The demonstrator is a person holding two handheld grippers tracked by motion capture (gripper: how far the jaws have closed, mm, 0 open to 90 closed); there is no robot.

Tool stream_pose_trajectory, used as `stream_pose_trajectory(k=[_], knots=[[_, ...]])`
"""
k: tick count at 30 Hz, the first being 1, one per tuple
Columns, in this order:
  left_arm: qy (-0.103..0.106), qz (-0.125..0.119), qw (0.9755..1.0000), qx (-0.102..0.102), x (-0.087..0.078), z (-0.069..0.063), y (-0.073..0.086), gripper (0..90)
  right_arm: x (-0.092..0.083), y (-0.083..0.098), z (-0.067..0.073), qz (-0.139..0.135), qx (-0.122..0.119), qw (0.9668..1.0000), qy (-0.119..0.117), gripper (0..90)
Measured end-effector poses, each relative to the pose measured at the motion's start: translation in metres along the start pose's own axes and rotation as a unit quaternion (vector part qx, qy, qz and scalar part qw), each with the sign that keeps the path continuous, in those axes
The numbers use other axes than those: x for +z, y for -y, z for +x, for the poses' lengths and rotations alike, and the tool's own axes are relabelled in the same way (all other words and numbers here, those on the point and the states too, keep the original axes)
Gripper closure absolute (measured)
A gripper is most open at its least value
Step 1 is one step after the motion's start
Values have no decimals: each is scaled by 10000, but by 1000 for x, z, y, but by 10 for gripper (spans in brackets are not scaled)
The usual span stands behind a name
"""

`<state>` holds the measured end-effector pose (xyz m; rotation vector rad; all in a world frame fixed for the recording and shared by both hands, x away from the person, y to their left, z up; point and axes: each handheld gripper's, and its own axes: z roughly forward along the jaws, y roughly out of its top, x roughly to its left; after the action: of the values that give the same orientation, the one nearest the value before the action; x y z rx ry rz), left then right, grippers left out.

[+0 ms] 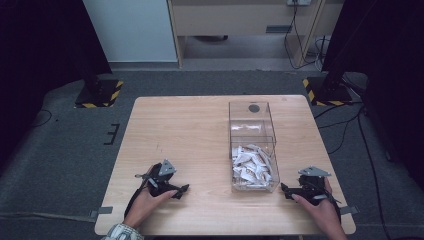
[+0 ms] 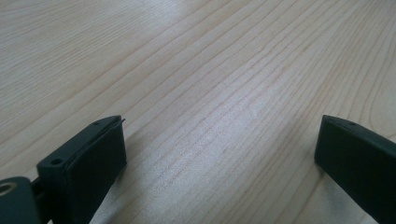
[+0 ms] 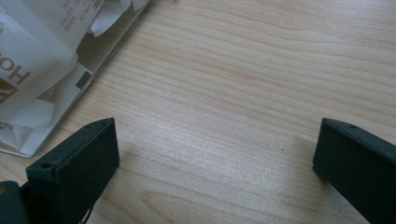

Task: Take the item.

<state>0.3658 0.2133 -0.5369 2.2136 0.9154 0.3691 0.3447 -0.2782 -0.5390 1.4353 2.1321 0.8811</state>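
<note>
Left hand-held gripper point(image 1: 172, 191) agape on table point(image 1: 190, 130), packets point(image 1: 252, 165) (print unreadable) boxed

Box point(image 1: 252, 145) of packets point(image 1: 251, 166) sits on the table point(image 1: 190, 130), right of centre.

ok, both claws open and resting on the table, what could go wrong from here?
1. The right claw sits close to the clear box; a careless move could bump its thin wall and shift it.
2. The white packets lie in a loose pile, so a grab may snag several.
</note>
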Motion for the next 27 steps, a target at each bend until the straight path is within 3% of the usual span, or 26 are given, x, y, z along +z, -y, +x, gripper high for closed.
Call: stream_pose_trajectory(k=[7,15,20,23,27], knots=[[-6,41,10000,90,-4,-2,-2,43,0,0,0,-4,5,10000,-7,8],[-9,-267,9994,233,-13,-11,-14,56,0,0,0,-3,5,10000,-6,8],[-19,-509,9978,413,-21,-21,-32,73,0,0,0,-3,3,10000,-6,8],[145,-709,9961,496,-28,-31,-52,106,0,0,0,-3,4,10000,-6,8],[289,-750,9951,584,-29,-39,-67,115,0,0,0,-2,4,10000,-6,8]])
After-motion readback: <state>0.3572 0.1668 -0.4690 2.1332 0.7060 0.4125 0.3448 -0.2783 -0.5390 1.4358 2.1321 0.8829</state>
